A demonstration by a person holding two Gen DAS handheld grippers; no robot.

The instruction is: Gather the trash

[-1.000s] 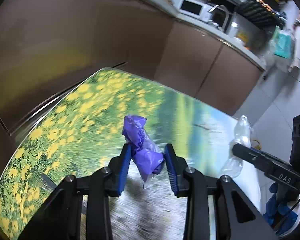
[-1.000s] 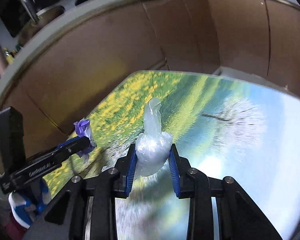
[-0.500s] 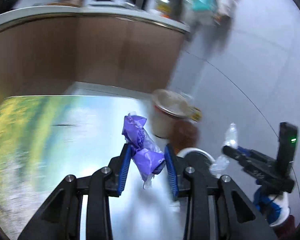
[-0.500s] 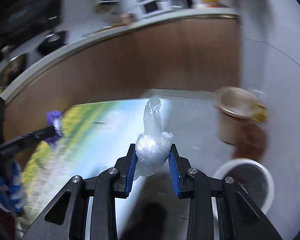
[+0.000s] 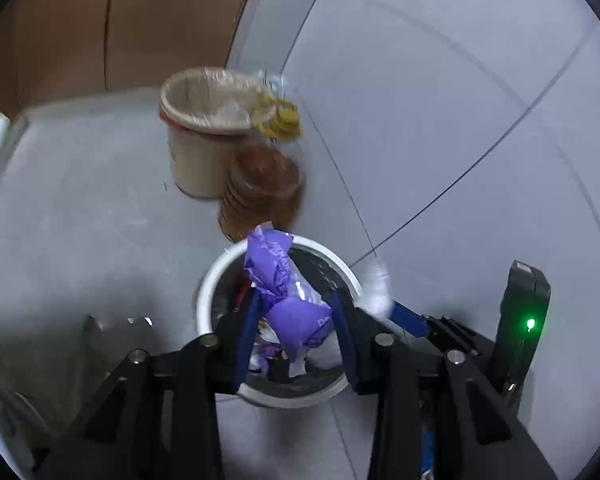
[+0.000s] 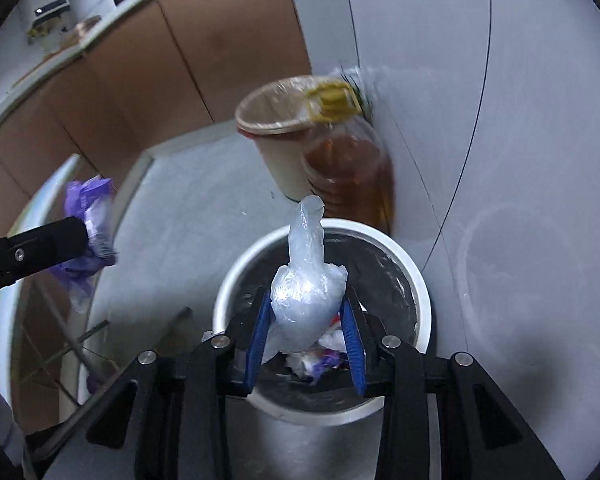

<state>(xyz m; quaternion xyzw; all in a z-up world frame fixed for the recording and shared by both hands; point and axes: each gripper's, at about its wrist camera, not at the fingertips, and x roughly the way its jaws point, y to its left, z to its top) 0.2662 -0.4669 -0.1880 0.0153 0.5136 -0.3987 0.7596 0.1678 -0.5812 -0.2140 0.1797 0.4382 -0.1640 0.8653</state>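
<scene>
A crumpled purple wrapper [image 5: 276,276] sits between the blue pads of my left gripper [image 5: 294,300], which hangs right over a white-rimmed round bin [image 5: 208,280] on the floor. Its jaws are opening, but the pads still touch the wrapper. My right gripper [image 6: 306,300] holds a knotted clear plastic bag [image 6: 306,280] above the same bin [image 6: 420,280]. Its jaws are opening too, with the bag still pinched. Scraps of trash lie in the bin's dark inside. Each gripper shows in the other's view: the right gripper [image 5: 384,304] and the left gripper [image 6: 96,232] with the purple wrapper [image 6: 88,200].
Just beyond the white bin stand a beige lined bucket [image 5: 204,120] and an amber jug with a yellow cap [image 5: 264,188]. Brown cabinet fronts [image 6: 140,60] run behind them. Grey tiled floor [image 5: 440,100] spreads to the right. The table edge and its frame [image 6: 80,340] are at left.
Both grippers swung off the flower-print table, turned and dipped down over the white floor bin. The wrapper and the clear bag stay between their pads.
</scene>
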